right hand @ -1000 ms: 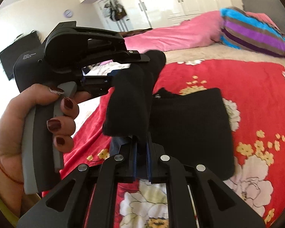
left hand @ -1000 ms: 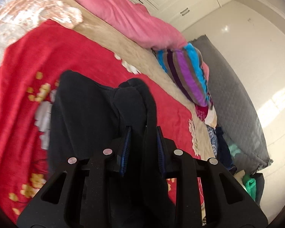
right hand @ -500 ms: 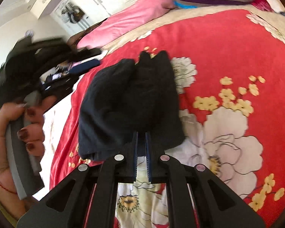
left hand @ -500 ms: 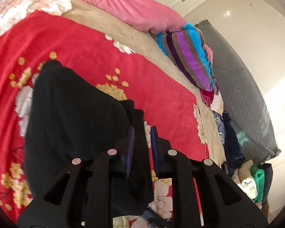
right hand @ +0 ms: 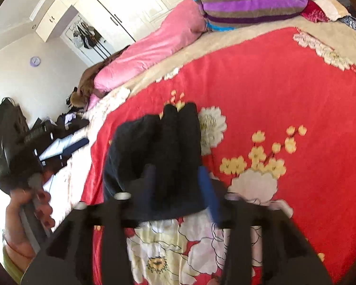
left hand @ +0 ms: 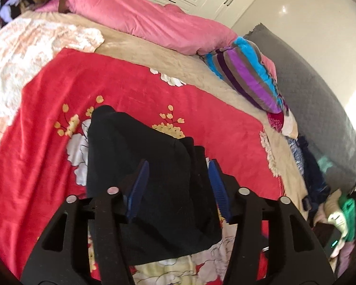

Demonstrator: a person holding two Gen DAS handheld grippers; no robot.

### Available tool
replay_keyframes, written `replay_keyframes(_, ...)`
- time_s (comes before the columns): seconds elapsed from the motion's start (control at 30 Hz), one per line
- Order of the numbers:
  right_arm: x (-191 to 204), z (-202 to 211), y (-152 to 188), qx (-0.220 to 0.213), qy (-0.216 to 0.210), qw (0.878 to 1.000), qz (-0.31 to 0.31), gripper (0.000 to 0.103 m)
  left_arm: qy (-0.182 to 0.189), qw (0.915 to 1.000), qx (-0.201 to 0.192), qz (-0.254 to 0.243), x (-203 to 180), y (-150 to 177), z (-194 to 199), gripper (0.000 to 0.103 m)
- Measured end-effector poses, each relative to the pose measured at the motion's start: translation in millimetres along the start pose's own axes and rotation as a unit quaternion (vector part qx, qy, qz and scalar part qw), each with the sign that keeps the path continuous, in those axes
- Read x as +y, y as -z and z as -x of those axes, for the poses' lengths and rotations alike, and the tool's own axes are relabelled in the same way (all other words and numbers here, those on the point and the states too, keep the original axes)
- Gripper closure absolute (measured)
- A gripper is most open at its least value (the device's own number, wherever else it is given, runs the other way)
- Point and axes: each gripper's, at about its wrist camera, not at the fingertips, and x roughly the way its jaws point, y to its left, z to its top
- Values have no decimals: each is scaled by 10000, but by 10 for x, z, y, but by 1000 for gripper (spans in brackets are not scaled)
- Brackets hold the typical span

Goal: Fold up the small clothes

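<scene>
Black, the folded garment (left hand: 140,180) lies flat on the red flowered blanket (left hand: 47,147); the left gripper (left hand: 178,185) has just been opening and its blue pads (left hand: 137,190) stand apart above the cloth, pressing nothing; the right gripper (right hand: 178,185) has just been opening too, released, the garment (right hand: 159,147) lying just ahead of and between its fingers.
</scene>
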Motion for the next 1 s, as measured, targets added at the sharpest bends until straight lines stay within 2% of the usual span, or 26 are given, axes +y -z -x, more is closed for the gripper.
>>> replay_keyframes(0.03, 20, 34, -47, -28, -19, 10000, 11, 53, -41, 10000, -11, -67, -19, 2, 21, 53)
replay_keyframes(0.1, 73, 107, -147, -73, -30, 9999, 71, 43, -110, 9997, -44, -190, -47, 18, 68, 46)
replay_keyframes(0.27, 182, 226, -343, -161, 28, 9995, 270, 39, -318, 9981, -141, -499, -124, 37, 172, 44)
replay_keyframes(0.33, 205, 236, -415, -188, 34, 9992, 348, 36, -403, 9975, -175, -550, -130, 42, 200, 35)
replay_keyframes(0.5, 247, 153, -559, -94, -2, 9992, 400, 33, -504, 9967, -173, -617, -118, 69, 231, 33)
replay_keyframes(0.6, 299, 0, -641, 56, -83, 9989, 468, 29, -588, 9958, -173, -684, -100, 86, 227, 31)
replay_keyframes(0.7, 339, -228, -710, 280, -252, 9980, 508, 28, -685, 9950, -146, -708, -44, 112, 195, 29)
replay_keyframes(1.0, 437, -1191, -724, 1093, -223, 9894, 924, 28, -993, 9925, 122, -702, 271, 271, -124, 28)
